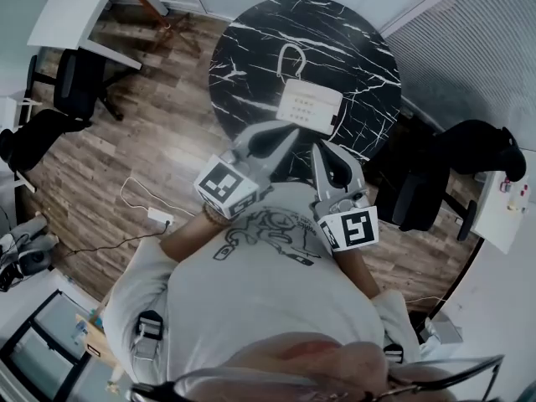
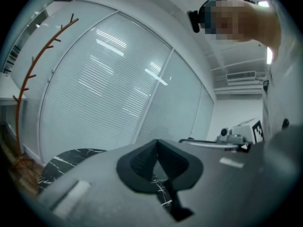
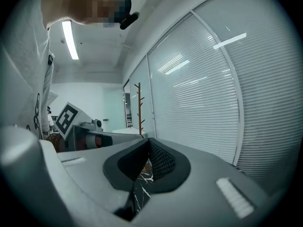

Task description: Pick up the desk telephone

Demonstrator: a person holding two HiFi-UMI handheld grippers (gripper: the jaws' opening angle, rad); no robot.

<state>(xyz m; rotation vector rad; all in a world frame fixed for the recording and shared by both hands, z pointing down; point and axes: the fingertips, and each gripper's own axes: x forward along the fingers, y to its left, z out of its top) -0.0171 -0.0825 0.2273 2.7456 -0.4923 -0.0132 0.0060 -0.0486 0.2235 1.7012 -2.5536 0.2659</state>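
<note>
A white desk telephone [image 1: 308,105] with its handset lying along its far side sits on the round black marble table [image 1: 251,48]. My left gripper [image 1: 289,131] is shut and empty, its tip near the phone's near-left corner. My right gripper [image 1: 318,146] is also shut and empty, pointing at the phone's near edge from just short of it. In the left gripper view the dark pads [image 2: 157,145] meet with only marble showing below them. In the right gripper view the pads [image 3: 149,148] meet too. The phone is hidden in both gripper views.
Dark office chairs [image 1: 71,82] stand left and right [image 1: 435,182] of the table. A white desk [image 1: 75,11] is at the far left, a coat rack [image 2: 28,79] beside the blinds. A cable with a power strip [image 1: 159,218] lies on the wood floor.
</note>
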